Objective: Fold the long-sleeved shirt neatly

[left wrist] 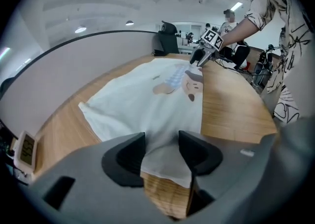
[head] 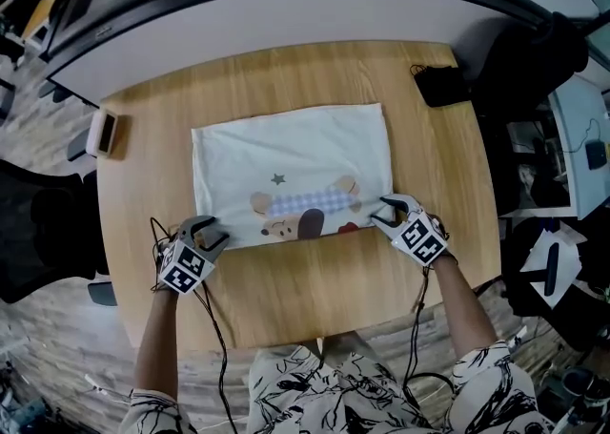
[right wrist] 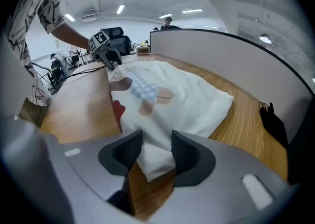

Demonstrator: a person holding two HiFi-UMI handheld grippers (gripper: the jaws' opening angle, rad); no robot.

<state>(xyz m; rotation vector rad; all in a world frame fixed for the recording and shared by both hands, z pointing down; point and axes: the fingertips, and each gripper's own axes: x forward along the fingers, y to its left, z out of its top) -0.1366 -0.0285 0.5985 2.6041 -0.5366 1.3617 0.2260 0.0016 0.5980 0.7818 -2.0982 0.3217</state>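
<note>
The shirt [head: 295,160] lies folded into a white rectangle on the round wooden table [head: 286,299], with a cartoon print along its near edge. My left gripper [head: 212,232] is at the shirt's near left corner. In the left gripper view that corner [left wrist: 162,161] fills the gap in the left gripper [left wrist: 161,151] and touches both pads. My right gripper [head: 389,211] is at the near right corner. In the right gripper view the cloth [right wrist: 155,156] narrows where it is pinched in the right gripper [right wrist: 156,149]. Each gripper view also shows the other gripper [left wrist: 199,56] [right wrist: 112,60] across the shirt.
A small white clock-like device [head: 103,134] [left wrist: 24,149] sits at the table's left edge. A black object [head: 440,86] [right wrist: 269,119] lies at the far right. A curved grey partition [head: 286,3] rims the far side. A black chair [head: 38,232] stands to the left.
</note>
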